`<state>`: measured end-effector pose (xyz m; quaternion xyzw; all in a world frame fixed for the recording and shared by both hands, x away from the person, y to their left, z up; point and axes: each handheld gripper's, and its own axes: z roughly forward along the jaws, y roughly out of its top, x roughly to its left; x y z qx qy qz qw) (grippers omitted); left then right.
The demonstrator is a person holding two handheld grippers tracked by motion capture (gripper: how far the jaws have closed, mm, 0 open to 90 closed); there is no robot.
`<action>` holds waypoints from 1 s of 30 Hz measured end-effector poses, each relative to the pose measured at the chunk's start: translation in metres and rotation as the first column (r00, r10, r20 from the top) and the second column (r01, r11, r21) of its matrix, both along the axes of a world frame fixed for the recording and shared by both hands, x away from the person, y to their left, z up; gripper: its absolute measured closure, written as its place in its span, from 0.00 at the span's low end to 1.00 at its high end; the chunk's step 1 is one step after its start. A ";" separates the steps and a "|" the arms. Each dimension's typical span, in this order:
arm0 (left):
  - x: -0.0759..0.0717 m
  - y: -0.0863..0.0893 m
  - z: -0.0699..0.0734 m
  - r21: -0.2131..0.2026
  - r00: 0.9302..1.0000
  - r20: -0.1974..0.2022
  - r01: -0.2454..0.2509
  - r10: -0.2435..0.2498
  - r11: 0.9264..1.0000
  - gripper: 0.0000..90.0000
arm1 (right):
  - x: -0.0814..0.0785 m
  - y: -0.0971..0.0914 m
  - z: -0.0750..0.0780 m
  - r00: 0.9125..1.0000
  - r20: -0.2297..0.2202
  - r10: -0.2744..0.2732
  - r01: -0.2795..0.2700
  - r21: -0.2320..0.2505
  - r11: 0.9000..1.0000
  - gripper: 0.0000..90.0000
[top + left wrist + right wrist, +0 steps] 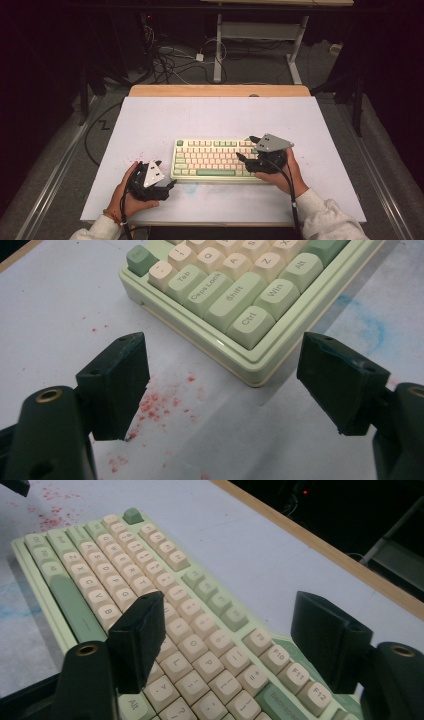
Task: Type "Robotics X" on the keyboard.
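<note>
A pale green mechanical keyboard (214,160) lies flat on the white counter (150,120), near its front edge and square to the person. The right tool (248,148) hangs over the keyboard's right end with its jaws spread wide and nothing between them; in the right gripper view the black pads (140,635) frame the cream letter and number keys. The left tool (166,176) rests on the counter just beside the keyboard's front left corner, jaws likewise spread and empty. To work a key well, I would judge it best to bring one pad tip down square on a single cap, since the caps sit close together and a slanted touch would catch a neighbour. The caps are smooth, rounded-edged plastic in cream and sage, seated in a glossy, round-cornered case. The counter's matte surface carries red specks (155,405) and a faint blue smear (370,325).
</note>
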<state>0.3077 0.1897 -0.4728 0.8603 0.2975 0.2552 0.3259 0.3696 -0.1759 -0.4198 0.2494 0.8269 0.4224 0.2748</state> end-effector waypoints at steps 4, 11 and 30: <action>0.000 0.000 0.000 0.007 1.000 0.002 -0.003 0.003 1.000 0.22 | -0.007 -0.005 0.000 1.000 0.022 -0.019 0.019 0.014 1.000 0.29; 0.000 0.000 0.003 -0.002 1.000 0.003 -0.008 0.008 1.000 0.25 | -0.019 -0.020 0.001 0.998 0.051 -0.036 0.035 0.019 0.999 0.29; 0.002 -0.004 0.010 0.004 0.998 -0.054 0.018 -0.018 1.000 0.49 | -0.047 -0.061 -0.016 0.991 0.082 -0.106 0.106 -0.003 0.994 0.29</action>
